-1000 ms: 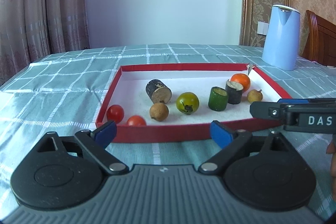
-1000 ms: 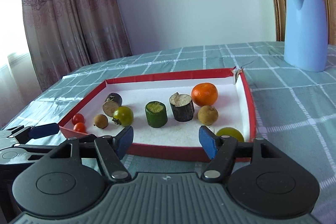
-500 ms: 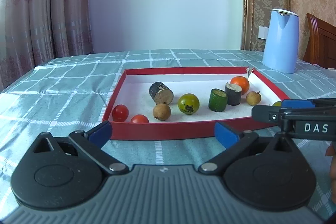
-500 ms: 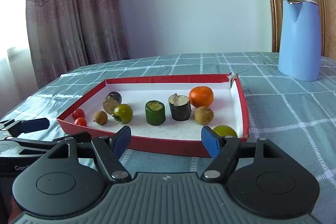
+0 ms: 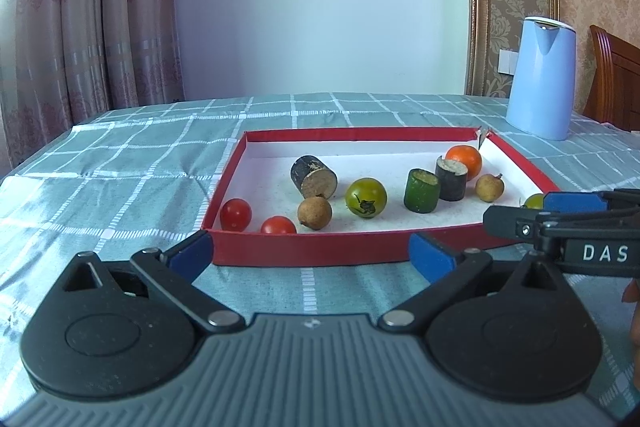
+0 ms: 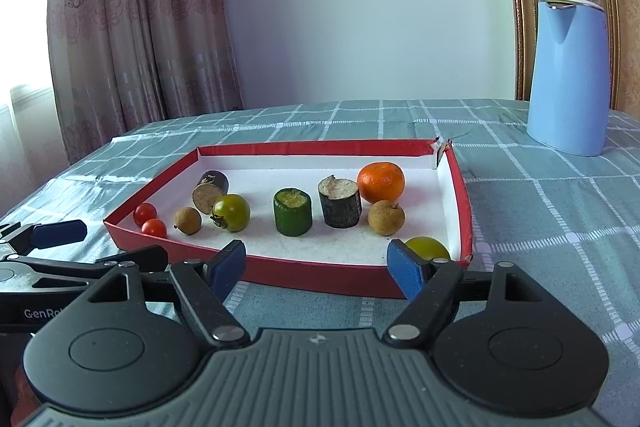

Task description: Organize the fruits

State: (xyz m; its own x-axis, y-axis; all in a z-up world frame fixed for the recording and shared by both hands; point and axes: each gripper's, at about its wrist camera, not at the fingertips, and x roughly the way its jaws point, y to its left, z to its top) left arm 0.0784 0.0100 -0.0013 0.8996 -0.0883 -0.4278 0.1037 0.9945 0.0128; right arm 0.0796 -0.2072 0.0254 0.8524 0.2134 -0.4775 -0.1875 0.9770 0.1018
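Both grippers hang just short of the tray's (image 6: 456, 183) near wall, the left gripper (image 5: 310, 253) and right gripper (image 6: 316, 269) each with tongs apart and empty. All the fruit lies inside the tray: two cherry tomatoes (image 5: 236, 214) at the near left, the orange (image 6: 381, 182) far right, a green tomato (image 5: 366, 197) mid-tray. The small tomatoes look light, smooth and easily bruised, likely to roll; a gentle squeeze across the widest part should do. The cut cylinders (image 6: 293, 212) seem firmer, best gripped on their sides.
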